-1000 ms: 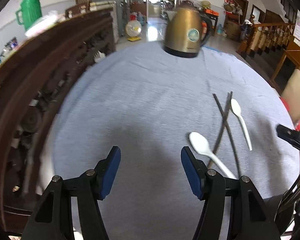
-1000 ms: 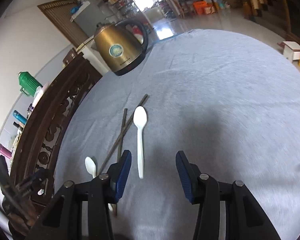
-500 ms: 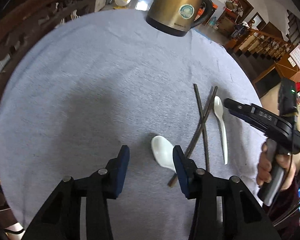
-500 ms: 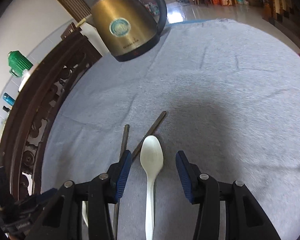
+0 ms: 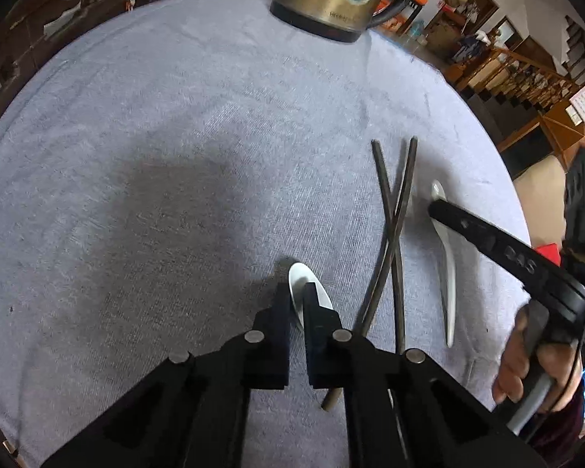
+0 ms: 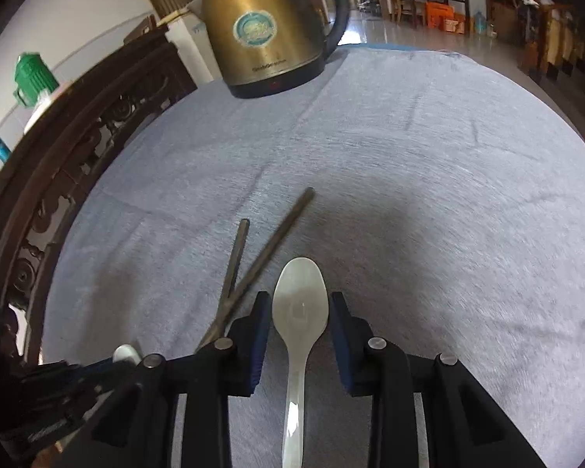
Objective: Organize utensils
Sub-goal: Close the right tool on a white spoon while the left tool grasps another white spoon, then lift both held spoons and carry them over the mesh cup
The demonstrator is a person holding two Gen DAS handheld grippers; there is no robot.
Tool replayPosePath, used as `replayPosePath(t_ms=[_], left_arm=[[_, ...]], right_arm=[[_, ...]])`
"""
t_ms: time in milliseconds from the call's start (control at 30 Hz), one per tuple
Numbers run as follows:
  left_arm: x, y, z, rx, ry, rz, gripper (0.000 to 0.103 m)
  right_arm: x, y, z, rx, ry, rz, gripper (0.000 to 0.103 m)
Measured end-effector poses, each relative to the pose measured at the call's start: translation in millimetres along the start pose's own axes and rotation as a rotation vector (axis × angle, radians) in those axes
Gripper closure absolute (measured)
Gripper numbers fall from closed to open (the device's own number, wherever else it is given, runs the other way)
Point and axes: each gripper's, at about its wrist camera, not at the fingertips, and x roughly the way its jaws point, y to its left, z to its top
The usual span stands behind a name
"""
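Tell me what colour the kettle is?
Gold kettle with a black base and handle, clearest in the right wrist view.

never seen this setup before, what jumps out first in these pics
The brass-coloured kettle looms at the far edge of the grey cloth. Nearer, two dark chopsticks lie crossed between two white spoons: the left gripper pinches one spoon, while the right gripper straddles the other spoon.

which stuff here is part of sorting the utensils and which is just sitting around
Part of the job:
- white spoon pinched in the left gripper
- second white spoon between the right gripper's open fingers
- two dark chopsticks, crossed, between the spoons

Just lying about:
- brass kettle at the far edge
- grey cloth covering the table
- green jug behind the carved wooden rail
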Motion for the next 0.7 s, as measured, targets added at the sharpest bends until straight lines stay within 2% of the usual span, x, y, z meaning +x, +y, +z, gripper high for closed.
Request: replayPosePath(t_ms=[200,467,700], left_arm=[[-13,6,-2,0.001,-0.039,0.007,0.1],[-60,16,-11,0.014,-0.125,0.034,0.1],[-112,25,-29,0.018,-0.225,0.065,0.1]], right_arm=[[-51,-32,-23,0.087,-0.091,0.034,0.071],[-117,-59,-66,0.16,-0.207,0.044,0.071],[-162,-60,-104,0.171,-0.296,0.031,0.071]])
